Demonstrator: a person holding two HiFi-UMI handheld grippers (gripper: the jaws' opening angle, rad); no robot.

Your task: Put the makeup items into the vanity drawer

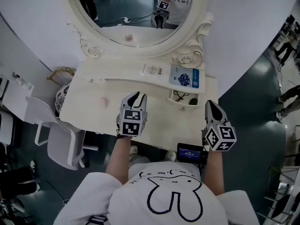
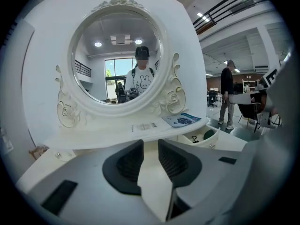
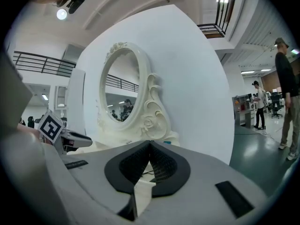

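Head view, lowest part of the frame: the person holds both tools over the front edge of the cream vanity top (image 1: 91, 109). The left gripper (image 1: 136, 99) is at the centre. In the left gripper view its jaws (image 2: 150, 142) stand a little apart, a narrow gap, and only the table surface is seen between them. The right gripper (image 1: 209, 105) is at the right, just before the table's corner. In the right gripper view its tips (image 3: 149, 143) meet and hold nothing.

A little further, between the two grippers and slightly above them in the frame, the small curved drawer (image 1: 182, 105) is pulled open. Inside it lie a thin black thing (image 1: 179, 96) and a dark green thing (image 1: 192, 101), both too small to name.

Behind the drawer, on the raised shelf, lie two flat items: a blue packet (image 1: 185, 77) just above the drawer, and a white flat pack (image 1: 151, 70) beside it, to the left. The oval mirror (image 1: 131, 8) fills the top of the frame.

As I judge it, part of the task is done and the hands are between two picks. The next move is a reach forward to the shelf. Both items lie flat, so the jaws must probably catch one at its edge, and the left ones seem ready for something that thin
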